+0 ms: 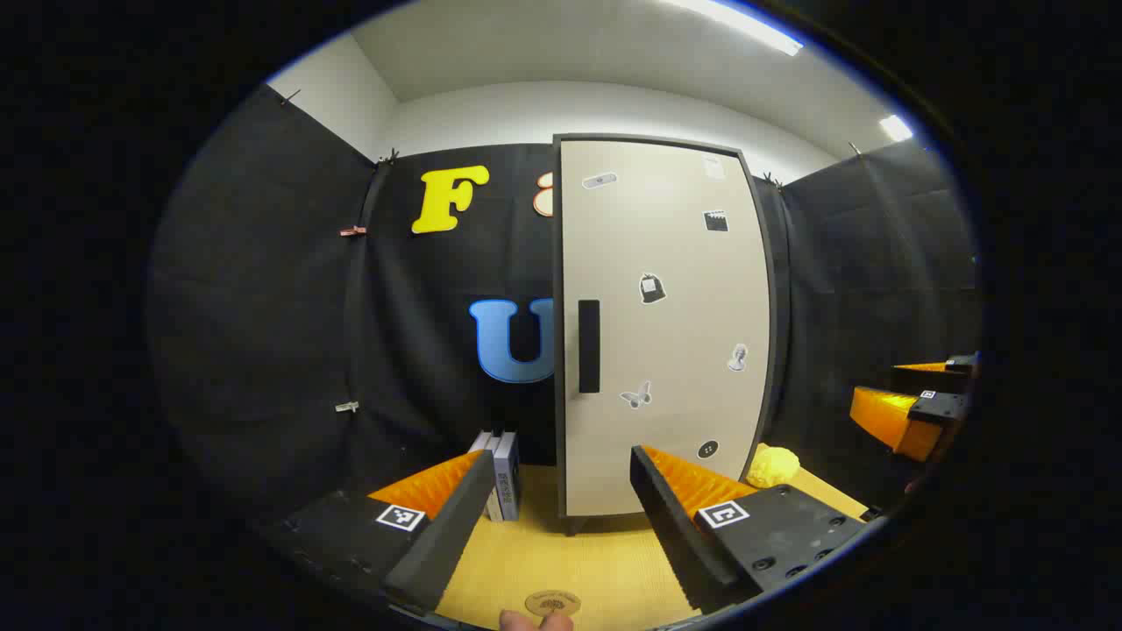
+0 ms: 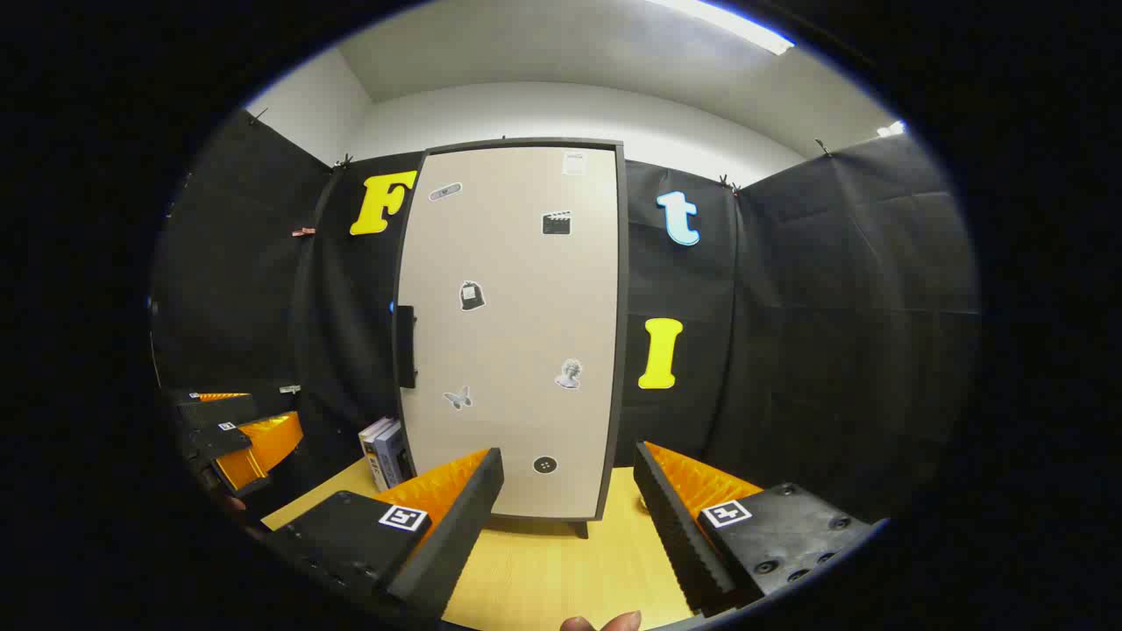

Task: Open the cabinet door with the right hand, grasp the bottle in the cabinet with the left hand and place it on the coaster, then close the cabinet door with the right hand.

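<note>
Cabinet door [image 1: 666, 324] stands shut, contents hidden; both tools' fingers spread.

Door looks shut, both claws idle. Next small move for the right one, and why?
Probably bring the right claw up and left toward the dark vertical handle on the cabinet door's left edge. The door is closed, so the bottle can't be reached yet. The claw is open, holds nothing and sits low in front of the door, apart from the handle.

Books [image 1: 501, 473] upright on the wooden table [image 1: 605, 561]; yellow sponge [image 1: 773, 465] — right.
</note>
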Demonstrator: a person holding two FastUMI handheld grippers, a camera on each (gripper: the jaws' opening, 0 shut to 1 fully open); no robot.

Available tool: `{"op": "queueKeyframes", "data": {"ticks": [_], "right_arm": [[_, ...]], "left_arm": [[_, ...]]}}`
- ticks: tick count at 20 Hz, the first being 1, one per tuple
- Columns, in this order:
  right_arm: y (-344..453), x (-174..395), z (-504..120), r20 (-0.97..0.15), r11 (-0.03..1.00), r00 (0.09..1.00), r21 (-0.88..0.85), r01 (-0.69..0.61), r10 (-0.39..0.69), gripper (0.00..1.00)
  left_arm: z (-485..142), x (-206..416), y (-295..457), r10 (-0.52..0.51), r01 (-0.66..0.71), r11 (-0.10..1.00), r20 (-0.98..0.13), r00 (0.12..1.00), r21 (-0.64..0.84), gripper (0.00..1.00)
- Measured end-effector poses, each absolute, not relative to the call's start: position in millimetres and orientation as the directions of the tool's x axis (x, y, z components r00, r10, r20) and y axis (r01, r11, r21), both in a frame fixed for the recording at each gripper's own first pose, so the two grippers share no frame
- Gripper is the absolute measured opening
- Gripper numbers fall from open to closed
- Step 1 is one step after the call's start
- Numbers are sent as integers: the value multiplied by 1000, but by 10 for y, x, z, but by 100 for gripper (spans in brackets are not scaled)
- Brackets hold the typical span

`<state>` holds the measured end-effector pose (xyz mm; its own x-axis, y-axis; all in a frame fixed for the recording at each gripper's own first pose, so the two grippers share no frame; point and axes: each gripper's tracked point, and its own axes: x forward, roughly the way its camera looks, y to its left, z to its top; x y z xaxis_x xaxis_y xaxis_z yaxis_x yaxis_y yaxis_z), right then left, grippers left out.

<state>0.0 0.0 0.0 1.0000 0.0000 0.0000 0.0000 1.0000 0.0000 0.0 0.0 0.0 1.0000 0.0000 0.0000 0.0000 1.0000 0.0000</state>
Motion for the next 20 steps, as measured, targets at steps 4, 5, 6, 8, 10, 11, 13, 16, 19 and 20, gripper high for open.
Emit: {"op": "queueKeyframes", "data": {"ticks": [4,5,6,8,10,11,13,16,19,20], "right_arm": [[-13,-7,9,-3,1000,1000,5,25,-25,98],[-26,-5,12,-1,999,999,-3,35,-35,98],[-26,-5,12,-1,999,999,-9,40,-40,98],[-32,-17,10,-1,999,999,-9,50,-50,98],[-11,-19,10,-2,998,998,-7,58,-58,98],[-11,-20,10,-1,998,998,-7,65,-65,98],[-1,-17,8,-3,997,997,-11,73,-73,98],[47,-14,17,4,997,998,-15,71,-71,97],[66,18,15,5,998,998,-13,68,-68,98],[89,22,9,3,998,998,-11,66,-66,98]], "left_arm": [[73,-5,33,-4,3,1000,8,1000,16,98],[80,-1,30,-10,10,1000,8,1000,7,98],[94,-4,18,-21,21,1000,7,1000,-2,98],[82,-3,12,-41,41,999,3,999,-16,98],[104,12,5,-53,53,998,7,999,-27,98],[123,21,12,-56,56,998,13,998,-25,97],[131,29,11,-59,60,998,21,998,-20,97],[133,72,46,-53,53,999,18,998,-10,98],[144,110,83,-46,46,999,26,999,-4,97],[148,120,90,-46,47,999,26,999,-2,97]]}}
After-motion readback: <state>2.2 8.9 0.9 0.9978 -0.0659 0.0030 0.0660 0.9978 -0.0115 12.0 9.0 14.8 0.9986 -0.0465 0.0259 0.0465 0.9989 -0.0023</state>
